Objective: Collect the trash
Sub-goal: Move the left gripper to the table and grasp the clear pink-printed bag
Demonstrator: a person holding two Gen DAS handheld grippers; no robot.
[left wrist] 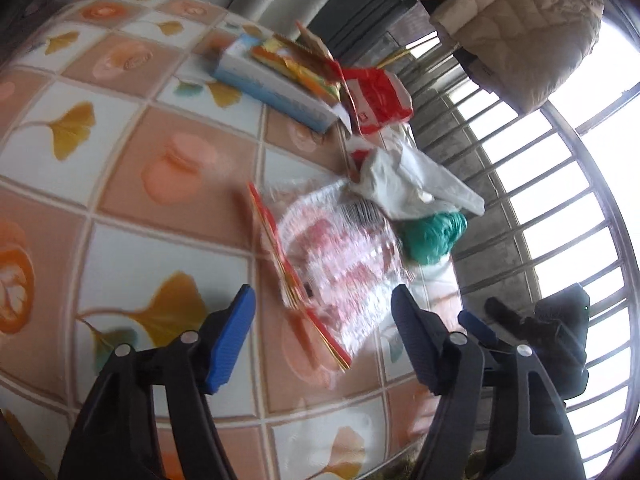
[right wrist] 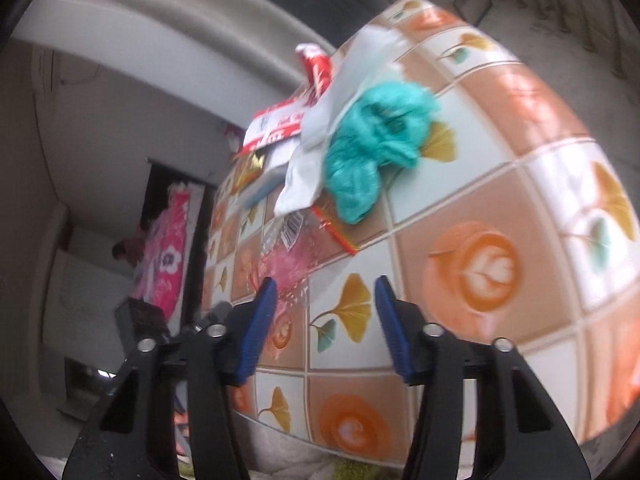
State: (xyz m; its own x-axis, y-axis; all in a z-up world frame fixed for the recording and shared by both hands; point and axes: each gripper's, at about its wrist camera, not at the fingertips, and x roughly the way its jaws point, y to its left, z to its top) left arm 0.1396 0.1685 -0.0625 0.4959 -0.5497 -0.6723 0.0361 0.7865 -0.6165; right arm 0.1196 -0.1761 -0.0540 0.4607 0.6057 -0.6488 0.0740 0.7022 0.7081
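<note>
Left gripper [left wrist: 322, 312] fingers spread, empty, over table [left wrist: 132, 208]; right gripper [right wrist: 326, 304] likewise. Ahead: crinkled clear wrapper [left wrist: 344, 256], red-printed; then green bag [left wrist: 432, 236], white bag [left wrist: 412, 184], red packet [left wrist: 376, 96], blue-white box [left wrist: 276, 88], contents unclear.

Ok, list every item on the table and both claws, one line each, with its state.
left claw: open, nothing between the pads, clear wrapper ahead
right claw: open, empty, over bare tablecloth
clear wrapper: lying flat, crinkled
white bag: crumpled, resting partly on the clear wrapper
green bag: scrunched, touching the white bag
blue box: lying on its side, end flap open
red bag: crumpled beside the box
</note>
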